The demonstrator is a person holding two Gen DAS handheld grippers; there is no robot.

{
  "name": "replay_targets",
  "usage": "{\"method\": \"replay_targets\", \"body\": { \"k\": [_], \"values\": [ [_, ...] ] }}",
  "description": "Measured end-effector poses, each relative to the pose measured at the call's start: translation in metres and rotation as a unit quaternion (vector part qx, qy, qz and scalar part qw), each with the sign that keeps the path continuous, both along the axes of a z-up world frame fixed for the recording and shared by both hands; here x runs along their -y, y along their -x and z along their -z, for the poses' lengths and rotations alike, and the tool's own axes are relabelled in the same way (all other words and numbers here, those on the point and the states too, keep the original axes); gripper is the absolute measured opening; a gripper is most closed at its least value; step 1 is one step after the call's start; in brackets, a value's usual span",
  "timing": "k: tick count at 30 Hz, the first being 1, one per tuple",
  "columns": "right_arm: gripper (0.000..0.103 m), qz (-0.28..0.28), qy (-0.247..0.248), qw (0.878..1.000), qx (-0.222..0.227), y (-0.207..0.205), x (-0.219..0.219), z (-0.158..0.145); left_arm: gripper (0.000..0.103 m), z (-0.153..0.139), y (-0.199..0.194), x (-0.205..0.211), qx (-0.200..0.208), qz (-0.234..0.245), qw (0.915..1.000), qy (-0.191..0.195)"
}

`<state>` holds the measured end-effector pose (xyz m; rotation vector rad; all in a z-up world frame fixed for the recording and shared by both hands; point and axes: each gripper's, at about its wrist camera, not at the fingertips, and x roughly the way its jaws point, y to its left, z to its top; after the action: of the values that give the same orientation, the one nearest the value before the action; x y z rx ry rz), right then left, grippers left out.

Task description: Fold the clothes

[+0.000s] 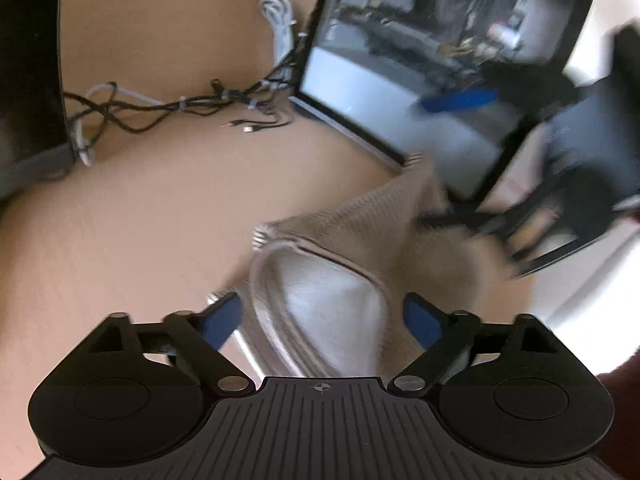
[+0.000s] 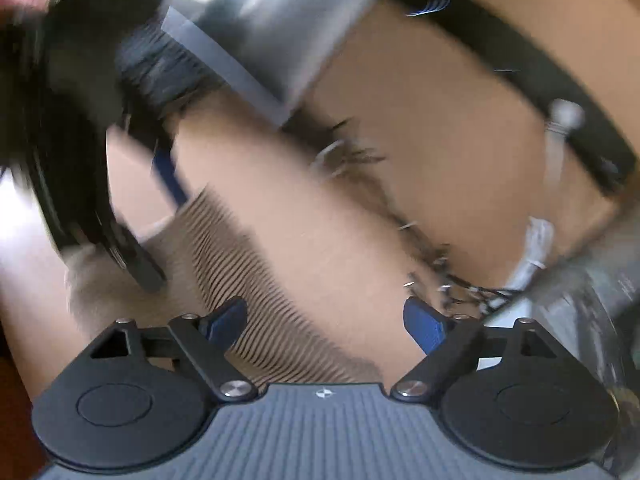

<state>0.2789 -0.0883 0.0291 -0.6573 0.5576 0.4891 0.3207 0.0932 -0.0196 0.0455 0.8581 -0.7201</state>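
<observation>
The left gripper stands wide open, its 2 blue fingers spread on either side of a beige ribbed garment without pinching it. Seen from the left wrist, the cloth bunches up between and ahead of the jaws, with a paler inner face showing where an edge has turned over. It lies on the tan table, rumpled rather than flat, and runs away toward a laptop whose screen stands near its far end. A tangle of black and white cables sits well apart on the table behind.

The right gripper is open as well, nothing between its blue fingers. Below it the ribbed hem of the same garment spreads over the table, and the left gripper shows as a dark blur at the cloth's far side. Both views are smeared by motion.

Judging from this, the step in hand is a regrasp or a release. Open jaws over a bunched garment would fit either reaching in to take hold for a fold or letting go after 1. The pictures do not settle which. Any further fold would call for a flatter cloth and 2 grips placed on a clear edge, which the blur hides for now.
</observation>
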Motion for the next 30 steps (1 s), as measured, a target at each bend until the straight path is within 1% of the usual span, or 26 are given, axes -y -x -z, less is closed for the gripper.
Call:
{"method": "replay_targets", "body": {
  "k": [1, 2, 4, 7, 10, 11, 12, 15, 16, 17, 18, 20, 22, 25, 27, 28, 29, 30],
  "values": [
    [0.087, 0.02, -0.029, 0.999, 0.011, 0.001, 0.005, -0.007, 0.083, 0.002, -0.005, 0.0, 0.004, -0.013, 0.9999, -0.006],
    [0.087, 0.043, -0.053, 0.997, 0.023, -0.005, 0.008, -0.009, 0.083, 0.003, -0.01, -0.001, 0.008, -0.026, 0.9995, -0.013],
    [0.087, 0.113, -0.098, 0.988, 0.029, -0.008, 0.017, -0.005, 0.083, 0.005, -0.021, -0.005, 0.009, -0.046, 0.9988, -0.011],
    [0.087, 0.208, -0.097, 0.973, 0.001, -0.024, 0.027, 0.035, 0.084, 0.014, -0.033, -0.007, 0.001, -0.059, 0.998, -0.025],
    [0.088, 0.265, -0.092, 0.96, -0.012, -0.031, 0.039, 0.072, 0.087, 0.024, -0.038, -0.01, -0.013, -0.063, 0.9972, -0.039],
    [0.094, 0.283, -0.09, 0.955, -0.017, -0.033, 0.043, 0.084, 0.087, 0.026, -0.04, -0.012, -0.018, -0.067, 0.9967, -0.042],
    [0.097, 0.301, -0.089, 0.949, -0.021, -0.035, 0.047, 0.096, 0.09, 0.029, -0.042, -0.013, -0.024, -0.071, 0.9961, -0.046],
    [0.098, 0.31, -0.093, 0.946, -0.031, -0.04, 0.049, 0.094, 0.093, 0.029, -0.044, -0.016, -0.032, -0.078, 0.9955, -0.042],
    [0.098, 0.307, -0.09, 0.947, -0.03, -0.037, 0.049, 0.091, 0.093, 0.028, -0.043, -0.016, -0.031, -0.078, 0.9956, -0.041],
    [0.098, 0.307, -0.092, 0.947, -0.031, -0.036, 0.05, 0.09, 0.092, 0.026, -0.043, -0.017, -0.03, -0.078, 0.9956, -0.041],
    [0.098, 0.307, -0.094, 0.947, -0.032, -0.035, 0.05, 0.088, 0.089, 0.025, -0.042, -0.017, -0.029, -0.079, 0.9957, -0.04],
    [0.098, 0.314, -0.113, 0.942, -0.039, -0.035, 0.051, 0.078, 0.084, 0.013, -0.037, -0.015, -0.01, -0.071, 0.9967, -0.038],
    [0.098, 0.321, -0.143, 0.935, -0.041, -0.029, 0.056, 0.065, 0.083, -0.002, -0.031, -0.014, 0.015, -0.061, 0.9975, -0.032],
    [0.098, 0.316, -0.18, 0.931, -0.03, -0.005, 0.062, 0.042, 0.083, -0.018, -0.029, -0.008, 0.043, -0.034, 0.9985, 0.002],
    [0.098, 0.305, -0.203, 0.93, -0.036, 0.011, 0.064, 0.032, 0.083, -0.022, -0.031, 0.002, 0.052, -0.007, 0.9984, 0.021],
    [0.094, 0.3, -0.215, 0.928, -0.04, 0.018, 0.065, 0.027, 0.083, -0.022, -0.033, 0.009, 0.054, 0.005, 0.9982, 0.024],
    [0.088, 0.311, -0.232, 0.92, -0.062, 0.022, 0.069, 0.03, 0.083, -0.019, -0.036, 0.016, 0.055, 0.014, 0.9981, 0.023],
    [0.085, 0.322, -0.248, 0.91, -0.084, 0.026, 0.072, 0.033, 0.083, -0.015, -0.039, 0.023, 0.054, 0.02, 0.9982, 0.017]
  ]
}}
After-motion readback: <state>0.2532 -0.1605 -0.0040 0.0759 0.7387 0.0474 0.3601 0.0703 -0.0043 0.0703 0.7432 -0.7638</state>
